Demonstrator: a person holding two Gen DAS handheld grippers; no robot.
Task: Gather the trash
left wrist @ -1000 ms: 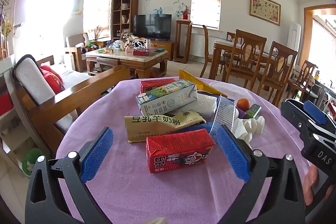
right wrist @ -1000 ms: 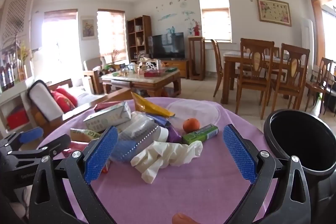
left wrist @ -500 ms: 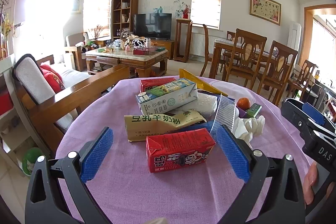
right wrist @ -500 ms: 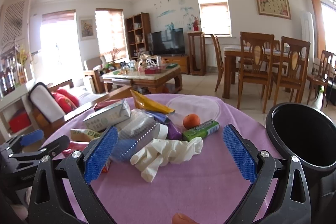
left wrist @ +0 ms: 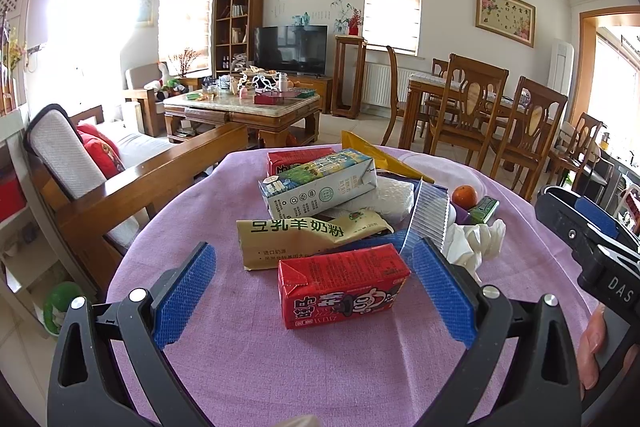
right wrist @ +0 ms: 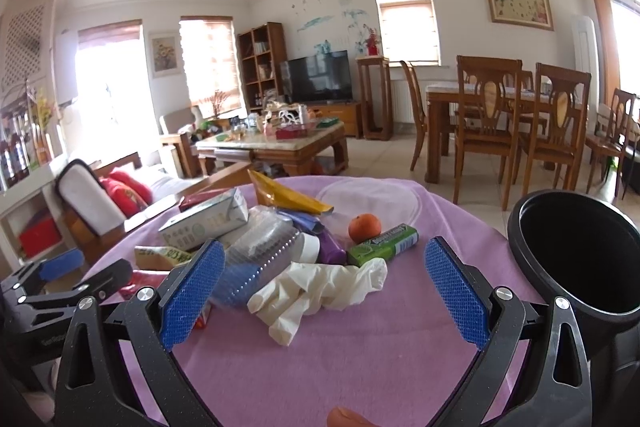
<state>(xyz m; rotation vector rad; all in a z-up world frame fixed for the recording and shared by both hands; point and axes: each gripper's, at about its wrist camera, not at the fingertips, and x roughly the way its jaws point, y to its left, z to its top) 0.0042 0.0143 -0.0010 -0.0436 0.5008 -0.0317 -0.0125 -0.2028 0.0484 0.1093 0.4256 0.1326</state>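
Observation:
A heap of trash lies on a round table with a purple cloth [left wrist: 320,367]. My left gripper [left wrist: 316,291] is open, its blue pads either side of a red drink carton [left wrist: 344,285]. Behind it lie a tan milk-powder packet [left wrist: 308,237] and a white-green milk carton [left wrist: 320,187]. My right gripper [right wrist: 324,291] is open around a crumpled white glove [right wrist: 316,293]. Past the glove are a clear plastic cup [right wrist: 260,259], a green gum pack [right wrist: 382,245] and an orange [right wrist: 364,227]. A black bin [right wrist: 576,251] stands at the right.
A yellow packet [right wrist: 288,195] and a second red carton [left wrist: 296,159] lie at the far side of the heap. A wooden sofa [left wrist: 120,179] is at the left, dining chairs [left wrist: 480,115] beyond the table.
The right wrist view has tilted up a little, so the heap and bin sit lower in it. The left gripper has not moved. Both stay open.

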